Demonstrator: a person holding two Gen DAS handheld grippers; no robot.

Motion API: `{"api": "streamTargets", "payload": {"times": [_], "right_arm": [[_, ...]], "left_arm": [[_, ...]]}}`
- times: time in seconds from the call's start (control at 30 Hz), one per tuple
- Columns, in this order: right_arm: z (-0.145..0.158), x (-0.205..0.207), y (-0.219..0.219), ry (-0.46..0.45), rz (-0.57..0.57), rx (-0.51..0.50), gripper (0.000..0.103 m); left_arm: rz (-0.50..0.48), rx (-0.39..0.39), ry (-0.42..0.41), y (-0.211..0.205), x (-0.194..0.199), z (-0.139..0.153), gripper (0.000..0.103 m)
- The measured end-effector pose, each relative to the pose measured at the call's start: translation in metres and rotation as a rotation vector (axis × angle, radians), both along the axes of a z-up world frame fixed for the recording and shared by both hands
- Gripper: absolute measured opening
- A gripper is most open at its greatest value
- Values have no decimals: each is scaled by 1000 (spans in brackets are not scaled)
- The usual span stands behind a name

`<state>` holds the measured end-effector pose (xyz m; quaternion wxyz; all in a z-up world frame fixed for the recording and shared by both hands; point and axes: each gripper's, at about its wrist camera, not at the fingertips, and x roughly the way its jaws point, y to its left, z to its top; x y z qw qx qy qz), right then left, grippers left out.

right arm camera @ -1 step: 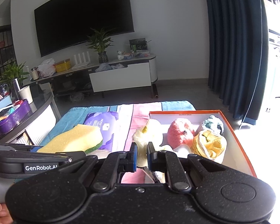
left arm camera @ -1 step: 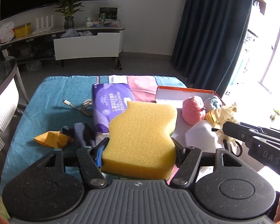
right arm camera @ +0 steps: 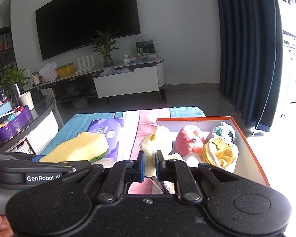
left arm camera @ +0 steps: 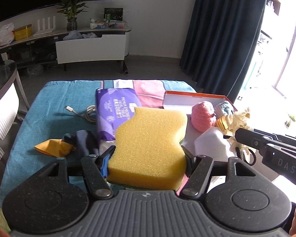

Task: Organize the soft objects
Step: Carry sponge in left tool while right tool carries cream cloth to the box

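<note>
Two claws (left arm camera: 147, 158) (right arm camera: 149, 163), both loaded.

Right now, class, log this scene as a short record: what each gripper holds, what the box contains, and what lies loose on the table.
left gripper: shut on yellow sponge
right gripper: shut on cream cloth
orange box: pink plush, blue-white plush, yellow cloth
loose on table: purple tissue pack, cable, orange-navy fabric

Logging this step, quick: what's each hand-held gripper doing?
Left hand-held gripper: closed on the yellow sponge.
Right hand-held gripper: closed on the cream glove.
</note>
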<state>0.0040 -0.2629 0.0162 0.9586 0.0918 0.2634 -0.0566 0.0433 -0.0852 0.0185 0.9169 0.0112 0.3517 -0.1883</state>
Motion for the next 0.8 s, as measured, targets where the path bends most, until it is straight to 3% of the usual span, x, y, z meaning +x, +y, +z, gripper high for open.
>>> {"api": "streamTargets", "payload": {"times": [0.8], "right_arm": [[-1,-21,-64,-6,-167,-13,13]], "left_arm": [[-162,10,2,-71,-2,-4,68]]}}
